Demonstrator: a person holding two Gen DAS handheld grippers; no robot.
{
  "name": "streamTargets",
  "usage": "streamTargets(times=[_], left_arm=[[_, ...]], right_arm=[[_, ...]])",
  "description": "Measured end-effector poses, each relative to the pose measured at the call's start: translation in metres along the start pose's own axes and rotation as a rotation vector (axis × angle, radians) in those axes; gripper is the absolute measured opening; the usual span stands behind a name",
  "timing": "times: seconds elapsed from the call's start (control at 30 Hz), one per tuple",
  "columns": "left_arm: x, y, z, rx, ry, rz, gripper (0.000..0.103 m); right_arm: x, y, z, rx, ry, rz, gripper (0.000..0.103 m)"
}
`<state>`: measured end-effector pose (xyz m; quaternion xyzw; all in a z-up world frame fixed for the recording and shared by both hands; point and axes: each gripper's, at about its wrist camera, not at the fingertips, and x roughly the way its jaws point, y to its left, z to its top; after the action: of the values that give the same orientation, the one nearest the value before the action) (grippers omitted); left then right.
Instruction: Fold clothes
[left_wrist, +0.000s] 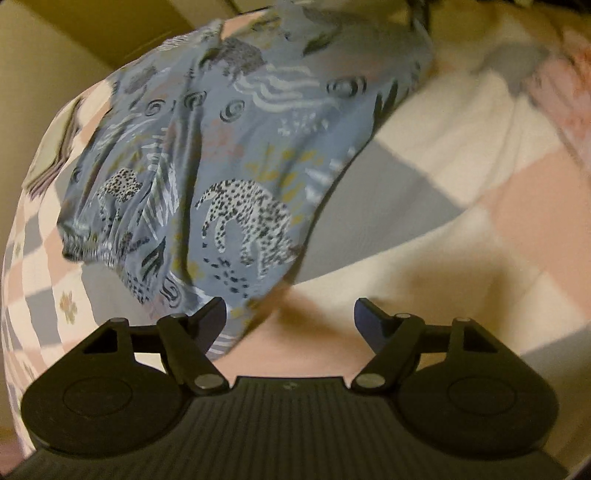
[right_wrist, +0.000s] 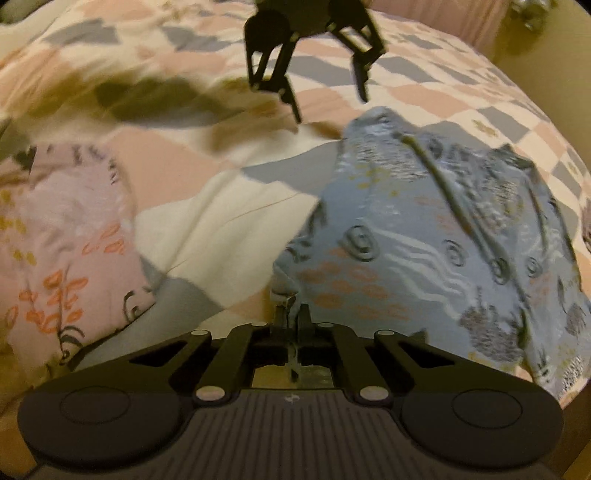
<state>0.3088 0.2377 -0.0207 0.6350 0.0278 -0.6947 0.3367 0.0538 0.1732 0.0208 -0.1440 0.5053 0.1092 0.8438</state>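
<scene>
A blue garment (left_wrist: 236, 155) printed with leopards and swirls lies spread on the checked bedspread (left_wrist: 461, 206). My left gripper (left_wrist: 290, 314) hangs open just off its near edge, nothing between the fingers. In the right wrist view the same blue garment (right_wrist: 443, 251) fills the right half, and my right gripper (right_wrist: 293, 314) is shut on its near-left corner edge. The left gripper (right_wrist: 328, 99) shows at the top of that view, open above the bedspread beyond the garment's far corner.
A pink patterned garment (right_wrist: 70, 240) lies on the bedspread (right_wrist: 221, 221) to the left in the right wrist view. The bed's edge and a yellowish wall (left_wrist: 44, 66) show at the upper left of the left wrist view.
</scene>
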Motion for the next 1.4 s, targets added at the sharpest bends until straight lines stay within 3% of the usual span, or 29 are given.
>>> streamTargets(times=[0.17, 0.4, 0.5, 0.57, 0.73, 1.2, 1.4], left_arm=[[0.025, 0.020, -0.014, 0.140, 0.029, -0.005, 0.063], [0.053, 0.039, -0.033, 0.243, 0.063, 0.022, 0.053], [0.062, 0.040, -0.037, 0.247, 0.075, 0.004, 0.039], [0.062, 0.043, -0.037, 0.235, 0.082, 0.007, 0.020], [0.055, 0.053, -0.036, 0.194, 0.099, 0.009, 0.003], [0.024, 0.060, -0.016, 0.152, 0.119, -0.006, 0.000], [0.017, 0.065, -0.004, 0.141, 0.136, -0.011, 0.000]], right_arm=[[-0.010, -0.022, 0.004, 0.053, -0.009, -0.030, 0.003], [-0.011, -0.034, 0.007, 0.101, -0.010, -0.034, 0.003], [-0.012, -0.037, 0.006, 0.116, -0.007, -0.036, 0.003], [-0.012, -0.039, 0.006, 0.124, -0.002, -0.038, 0.003], [-0.014, -0.046, 0.008, 0.129, 0.001, -0.037, 0.003], [-0.038, -0.070, 0.017, 0.198, -0.002, 0.003, 0.003], [-0.056, -0.082, 0.018, 0.208, 0.036, 0.043, 0.003]])
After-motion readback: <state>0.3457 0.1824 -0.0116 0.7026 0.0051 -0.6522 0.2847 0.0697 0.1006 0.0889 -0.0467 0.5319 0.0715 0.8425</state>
